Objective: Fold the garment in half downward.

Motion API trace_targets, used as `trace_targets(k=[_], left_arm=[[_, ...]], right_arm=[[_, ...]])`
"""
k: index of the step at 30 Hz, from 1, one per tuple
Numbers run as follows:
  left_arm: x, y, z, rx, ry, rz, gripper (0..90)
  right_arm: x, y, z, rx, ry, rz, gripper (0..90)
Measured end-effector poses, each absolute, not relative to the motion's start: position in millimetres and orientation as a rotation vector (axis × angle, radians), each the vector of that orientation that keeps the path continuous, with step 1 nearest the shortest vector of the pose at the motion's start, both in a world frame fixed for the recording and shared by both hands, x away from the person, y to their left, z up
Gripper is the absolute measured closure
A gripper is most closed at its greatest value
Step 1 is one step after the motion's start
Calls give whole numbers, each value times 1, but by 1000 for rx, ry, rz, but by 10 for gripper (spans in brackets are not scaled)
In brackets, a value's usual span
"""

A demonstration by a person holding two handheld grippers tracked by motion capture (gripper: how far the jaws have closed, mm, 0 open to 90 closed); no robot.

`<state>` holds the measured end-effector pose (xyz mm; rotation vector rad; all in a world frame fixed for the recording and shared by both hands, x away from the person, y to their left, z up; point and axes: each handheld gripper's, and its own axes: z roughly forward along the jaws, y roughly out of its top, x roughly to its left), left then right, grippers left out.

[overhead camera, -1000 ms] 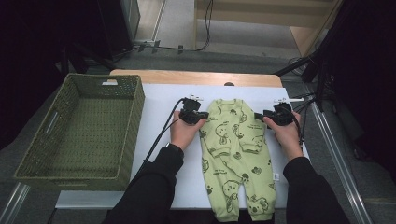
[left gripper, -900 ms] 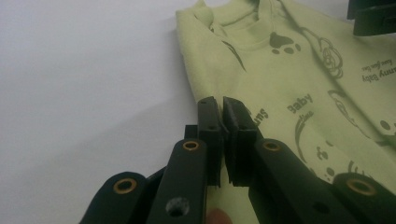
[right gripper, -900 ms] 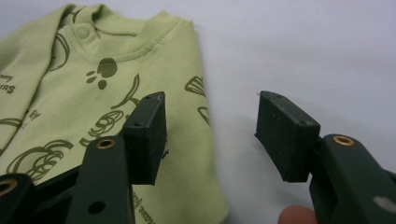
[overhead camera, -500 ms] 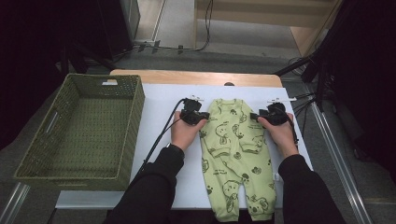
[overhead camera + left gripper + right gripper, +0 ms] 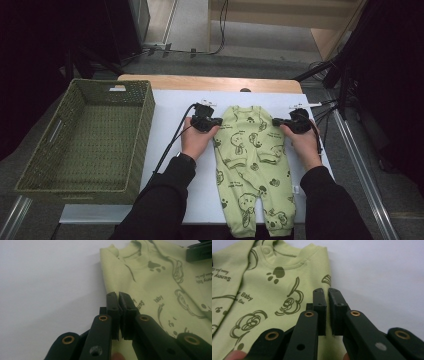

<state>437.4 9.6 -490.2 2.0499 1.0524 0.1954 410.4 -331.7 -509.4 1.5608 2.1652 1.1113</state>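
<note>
A light green baby romper (image 5: 252, 165) with dark green prints lies flat on the white table cover, neck at the far end. My left gripper (image 5: 218, 121) is at its left shoulder edge, and the left gripper view shows the jaws (image 5: 118, 296) shut on the edge of the romper (image 5: 162, 285). My right gripper (image 5: 275, 121) is at the opposite shoulder edge. Its jaws (image 5: 327, 293) have just been closing and now pinch the border of the romper (image 5: 262, 290). A hand holds each gripper.
A deep green woven basket (image 5: 145, 130) stands at the left of the table. The white table cover (image 5: 170, 110) lies bare between basket and romper. A wooden table edge (image 5: 210, 82) runs along the back; dark stands and cables (image 5: 345, 75) crowd the right side.
My right gripper has edged slightly in toward the romper's shoulder. The left gripper and the romper have stayed where they were.
</note>
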Motion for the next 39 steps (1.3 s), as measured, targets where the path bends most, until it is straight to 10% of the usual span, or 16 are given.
trace_targets(k=[17, 39], left_arm=[[458, 15, -417, 1956, 973, 326, 865], [385, 36, -451, 1929, 885, 222, 861]], right_arm=[[409, -333, -436, 1344, 1945, 1254, 834], [334, -332, -461, 1234, 1964, 1407, 817]])
